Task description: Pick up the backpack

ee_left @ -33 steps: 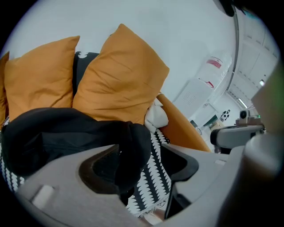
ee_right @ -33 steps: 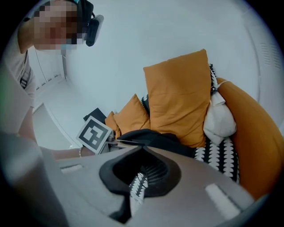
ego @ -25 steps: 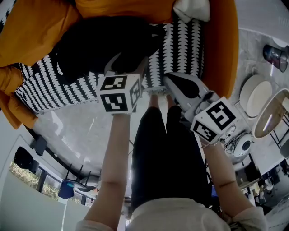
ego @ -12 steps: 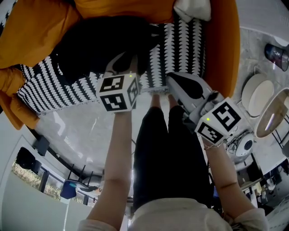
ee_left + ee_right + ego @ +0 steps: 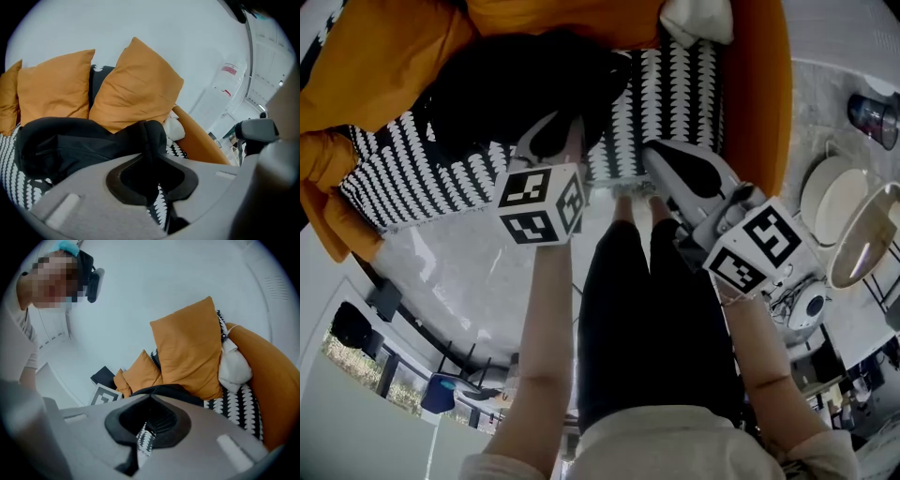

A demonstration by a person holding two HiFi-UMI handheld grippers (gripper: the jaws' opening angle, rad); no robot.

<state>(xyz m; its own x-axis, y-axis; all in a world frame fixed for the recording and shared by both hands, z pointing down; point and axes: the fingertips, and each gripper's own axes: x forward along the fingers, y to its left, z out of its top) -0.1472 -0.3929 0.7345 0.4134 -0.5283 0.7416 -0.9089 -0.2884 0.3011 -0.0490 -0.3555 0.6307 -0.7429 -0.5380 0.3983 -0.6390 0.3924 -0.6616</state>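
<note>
The black backpack [image 5: 511,80] lies on the black-and-white patterned sofa seat [image 5: 412,178], in front of orange cushions. My left gripper [image 5: 567,124] reaches down to its near edge. Its jaws have just been closing, and they now pinch a black strap [image 5: 151,136] that rises in a loop from the backpack [image 5: 70,145]. In the left gripper view the left gripper [image 5: 149,158] grips the strap at its tips. My right gripper [image 5: 652,157] hangs by the seat's front edge, right of the backpack, shut and holding nothing. In its own view the right gripper [image 5: 149,397] points toward the backpack [image 5: 174,390].
Orange cushions [image 5: 136,84] lean on the sofa back, and a white soft toy [image 5: 696,17] sits by the orange armrest [image 5: 759,94]. The person's black-clad legs [image 5: 647,319] stand on the pale floor. Round white tables [image 5: 830,197] are at the right.
The left jaws, wide apart a second ago, have closed on the backpack's strap. Both grippers have risen slightly, the left one drawing the strap up.
</note>
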